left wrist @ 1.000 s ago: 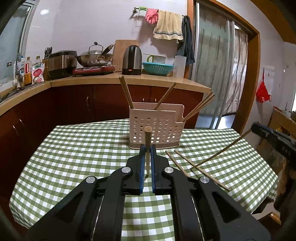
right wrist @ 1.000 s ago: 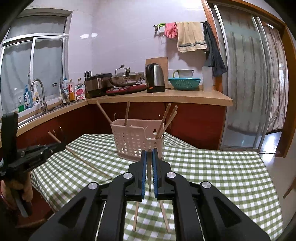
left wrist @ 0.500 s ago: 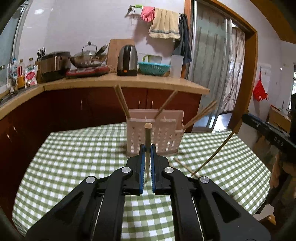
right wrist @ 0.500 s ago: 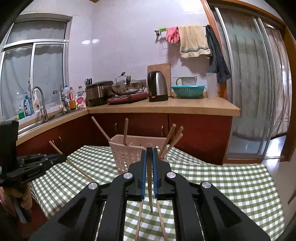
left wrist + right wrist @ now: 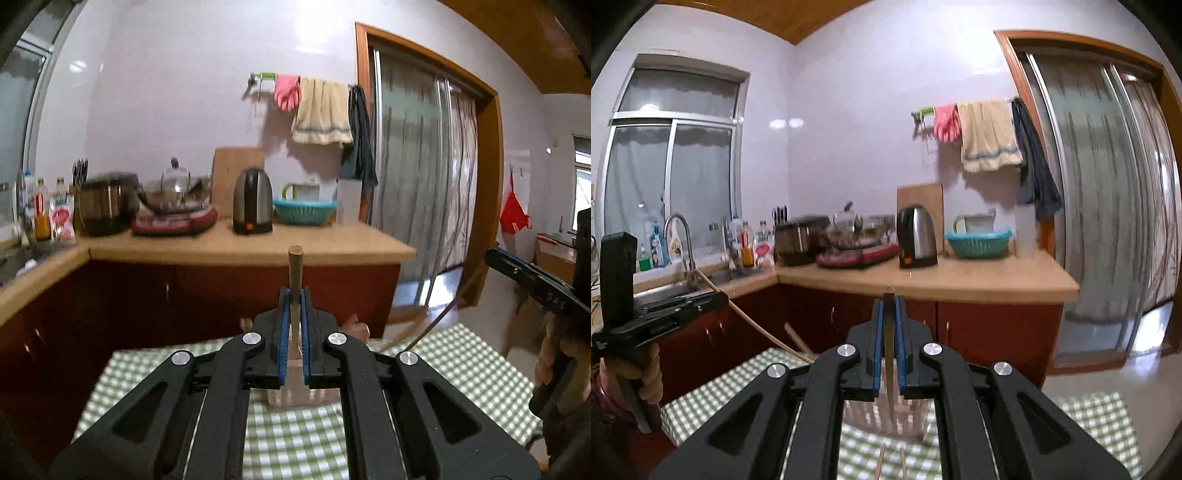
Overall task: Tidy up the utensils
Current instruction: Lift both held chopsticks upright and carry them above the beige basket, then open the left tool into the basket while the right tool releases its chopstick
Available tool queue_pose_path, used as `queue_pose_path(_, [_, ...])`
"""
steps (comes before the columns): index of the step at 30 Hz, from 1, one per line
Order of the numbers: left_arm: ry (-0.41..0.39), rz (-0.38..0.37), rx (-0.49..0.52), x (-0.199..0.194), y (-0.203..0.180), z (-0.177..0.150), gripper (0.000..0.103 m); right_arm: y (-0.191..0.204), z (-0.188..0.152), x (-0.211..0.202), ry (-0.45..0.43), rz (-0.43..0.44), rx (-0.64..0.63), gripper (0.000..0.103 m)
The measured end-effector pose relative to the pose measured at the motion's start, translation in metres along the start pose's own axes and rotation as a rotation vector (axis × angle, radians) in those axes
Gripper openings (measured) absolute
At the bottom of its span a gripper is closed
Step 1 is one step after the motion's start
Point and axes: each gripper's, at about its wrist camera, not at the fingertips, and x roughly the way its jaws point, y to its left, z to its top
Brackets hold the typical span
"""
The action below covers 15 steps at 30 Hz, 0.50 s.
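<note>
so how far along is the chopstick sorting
Partly done. A few wooden chopsticks already stand in the pale perforated plastic holder. In hand: the left tongs are shut on one wooden chopstick, the right tongs on another. Left: dropping both in, plus two loose chopsticks on the green checked tablecloth.

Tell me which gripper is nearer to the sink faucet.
Left. The left gripper is at the table's left end, just below the faucet in the right wrist view; the right gripper is farther over, toward the sliding door.
</note>
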Motion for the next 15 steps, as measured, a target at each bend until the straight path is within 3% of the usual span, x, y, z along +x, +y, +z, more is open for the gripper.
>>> queue_pose_path(5, [-0.022,0.022,0.014,0.027,0.002,0.012,0.006,-0.006,0.011,0.029,-0.035,-0.004,-0.013,0.007])
queue_pose_path(15, [0.101,0.006,-0.028,0.078,0.009,-0.022,0.006,-0.022,-0.028,0.091,0.055,-0.007,0.032,0.007])
